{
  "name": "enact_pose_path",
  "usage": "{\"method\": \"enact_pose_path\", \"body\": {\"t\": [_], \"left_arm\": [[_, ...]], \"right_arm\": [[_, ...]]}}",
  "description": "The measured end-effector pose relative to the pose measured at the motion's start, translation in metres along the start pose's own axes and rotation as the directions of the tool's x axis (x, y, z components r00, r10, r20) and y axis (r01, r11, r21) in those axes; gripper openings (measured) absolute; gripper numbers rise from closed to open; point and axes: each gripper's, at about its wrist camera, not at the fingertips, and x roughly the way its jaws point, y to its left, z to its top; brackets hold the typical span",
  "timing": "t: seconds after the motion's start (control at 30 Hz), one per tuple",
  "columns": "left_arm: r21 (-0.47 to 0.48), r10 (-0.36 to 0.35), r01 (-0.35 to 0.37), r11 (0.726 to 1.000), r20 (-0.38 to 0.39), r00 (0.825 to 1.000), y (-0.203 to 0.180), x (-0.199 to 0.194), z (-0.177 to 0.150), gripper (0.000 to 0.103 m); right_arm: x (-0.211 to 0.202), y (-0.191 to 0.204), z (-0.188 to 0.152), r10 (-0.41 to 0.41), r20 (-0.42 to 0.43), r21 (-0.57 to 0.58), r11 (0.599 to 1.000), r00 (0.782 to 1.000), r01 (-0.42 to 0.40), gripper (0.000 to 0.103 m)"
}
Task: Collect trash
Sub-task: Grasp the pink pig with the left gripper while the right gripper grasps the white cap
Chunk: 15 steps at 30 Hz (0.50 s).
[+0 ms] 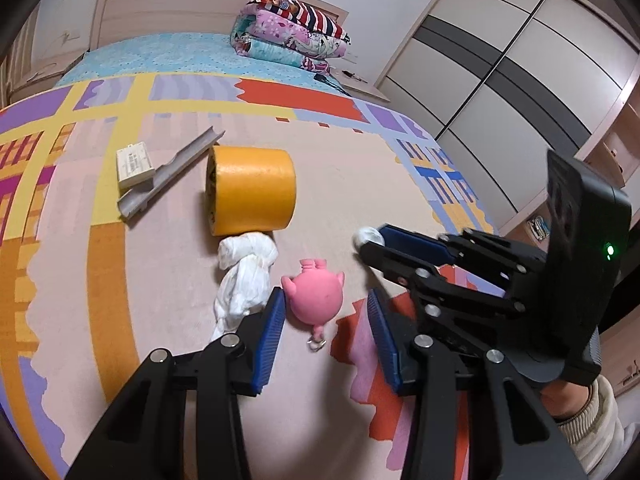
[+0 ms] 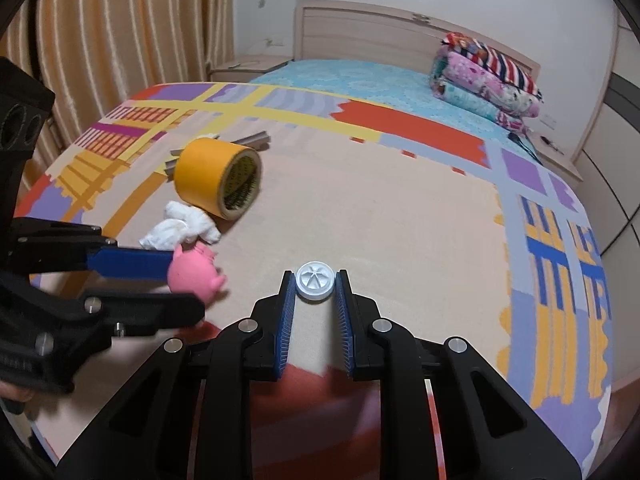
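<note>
Item: trash pickup on bed w/ patterned pastel blanket [image 2: 400, 208]. No bin or bag seen in either view.

- Near, blanket centre-front: right gripper [image 2: 315, 286] clenched on small round white plastic cap [image 2: 315, 280], pads pressing both sides; cap resting on blanket, not lifted.
- Just beside, toward left edge: left gripper [image 1: 326, 312] partly closed around pink rubber pig keyring toy [image 1: 316, 294]; one pad touching, other apart; not gripped.
- Next: crumpled white tissue wad [image 1: 244, 276], untouched.
- Behind, touching tissue: wide orange tape roll [image 1: 250, 192].
- Farther, left side: grey plastic channel strip [image 1: 172, 172] w/ flat cream box [image 1: 134, 164] on it.

Progress est.: early; nothing collected, one piece grasped.
</note>
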Motion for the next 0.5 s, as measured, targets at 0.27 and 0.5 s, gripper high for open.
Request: {"method": "enact_pose_path", "body": {"t": [0.27,0.5], "left_arm": [[0.05,0.074,-0.074,0.996,0.004,0.997,-0.008,0.009,0.007,0.034],[0.073,0.06,-0.061,0.996,0.004,0.998,-0.011,-0.006,-0.001,0.034]], "right_arm": [[-0.018,-0.011,-0.016,-0.002,0.021,0.051,0.999,1.0,0.001,0.021],[-0.029,-0.005,-0.021,-0.012,0.034,0.023,1.0,0.999,0.011,0.021]]}}
